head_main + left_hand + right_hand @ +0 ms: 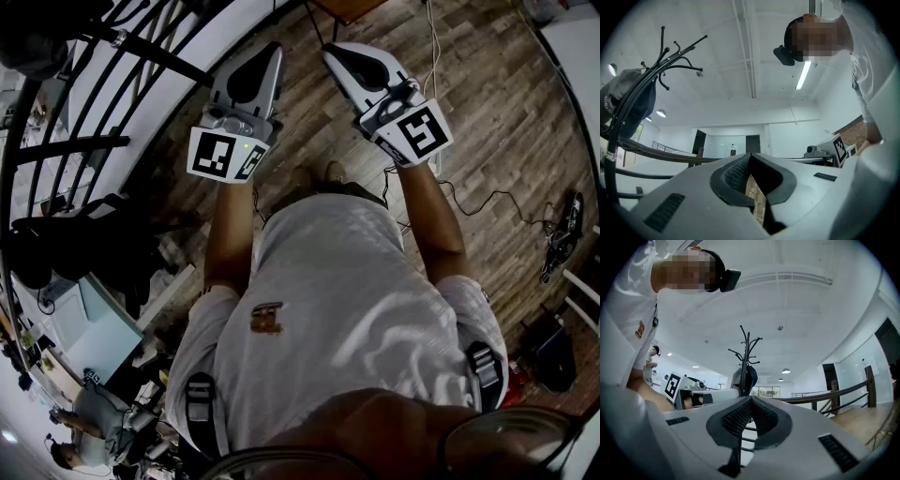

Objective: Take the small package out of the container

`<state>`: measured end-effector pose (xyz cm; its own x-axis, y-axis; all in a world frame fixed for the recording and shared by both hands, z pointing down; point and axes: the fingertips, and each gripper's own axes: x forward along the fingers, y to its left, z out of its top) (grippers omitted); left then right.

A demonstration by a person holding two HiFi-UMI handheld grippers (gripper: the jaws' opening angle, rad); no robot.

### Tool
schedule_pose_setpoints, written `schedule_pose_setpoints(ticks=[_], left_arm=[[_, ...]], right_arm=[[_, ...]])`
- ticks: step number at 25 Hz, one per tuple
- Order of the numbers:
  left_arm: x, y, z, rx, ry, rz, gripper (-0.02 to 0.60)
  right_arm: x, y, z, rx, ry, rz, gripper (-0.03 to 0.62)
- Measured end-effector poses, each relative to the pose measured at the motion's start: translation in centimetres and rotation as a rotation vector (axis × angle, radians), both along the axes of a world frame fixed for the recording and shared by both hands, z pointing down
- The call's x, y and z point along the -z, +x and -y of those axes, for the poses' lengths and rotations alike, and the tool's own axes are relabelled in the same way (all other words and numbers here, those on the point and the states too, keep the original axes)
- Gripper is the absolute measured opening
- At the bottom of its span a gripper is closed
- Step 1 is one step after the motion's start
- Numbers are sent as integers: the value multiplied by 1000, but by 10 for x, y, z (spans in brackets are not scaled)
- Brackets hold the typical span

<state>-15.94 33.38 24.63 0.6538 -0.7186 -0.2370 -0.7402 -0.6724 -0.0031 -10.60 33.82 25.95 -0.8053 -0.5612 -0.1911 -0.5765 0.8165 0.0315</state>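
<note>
Jaws together: left gripper (751, 156), right gripper (751, 399)

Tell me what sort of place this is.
Probably an open indoor workspace, such as an office or lab, rather than a home. It has a wood-plank floor, a black railing, a coat stand and a ceiling strip light.
</note>
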Motion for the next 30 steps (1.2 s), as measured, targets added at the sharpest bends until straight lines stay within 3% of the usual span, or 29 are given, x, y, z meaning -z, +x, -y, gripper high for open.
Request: schedule_pose_setpoints(ticks=[19,30], left_arm=[[-2,27,25,21,-2,18,19],[-3,68,53,59,12,42,18]], right_arm=[[-9,36,23,4,-25,-28,32],[-8,79,46,50,-10,-35,32]])
